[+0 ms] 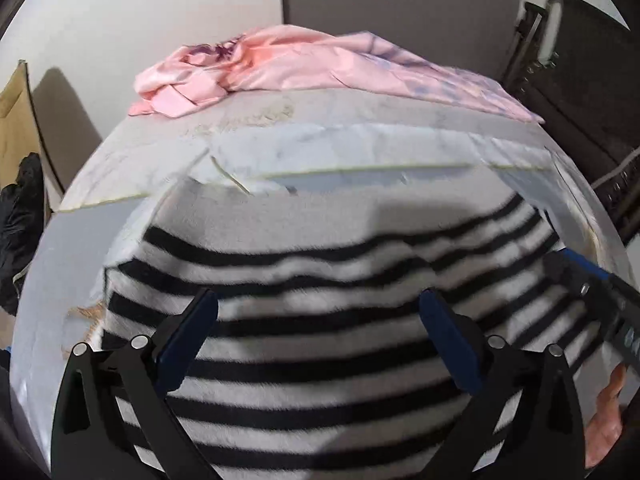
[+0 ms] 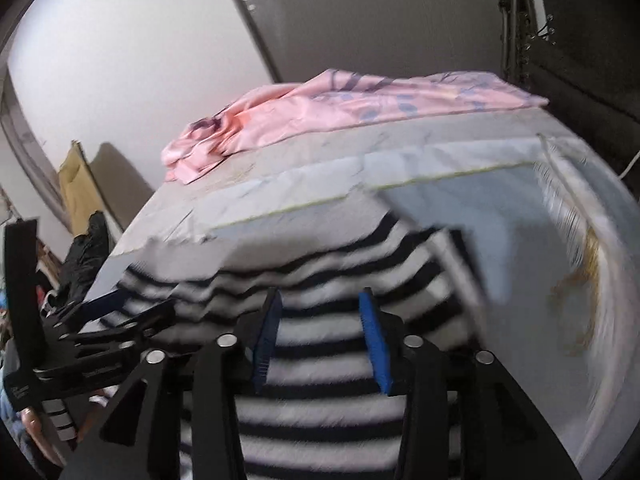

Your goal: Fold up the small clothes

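Note:
A black-and-white striped garment (image 1: 320, 344) lies on the cloth-covered table (image 1: 100, 208), filling the near half of both views. My left gripper (image 1: 319, 298) hovers over its middle, jaws wide apart and nothing between them. My right gripper (image 2: 320, 308) stands over the same striped garment (image 2: 320, 360), toward its right part, open with a narrower gap. The stripes show through the gap. One of the right gripper's fingers (image 1: 576, 268) shows at the right edge of the left wrist view. The right wrist view is blurred by motion.
A crumpled pink garment (image 1: 304, 68) with purple print lies at the far end of the table. Dark furniture (image 1: 580, 92) stands to the right, and a black bag (image 1: 20, 220) and a tan board (image 1: 16, 120) to the left. A hand (image 1: 608, 412) shows at the lower right.

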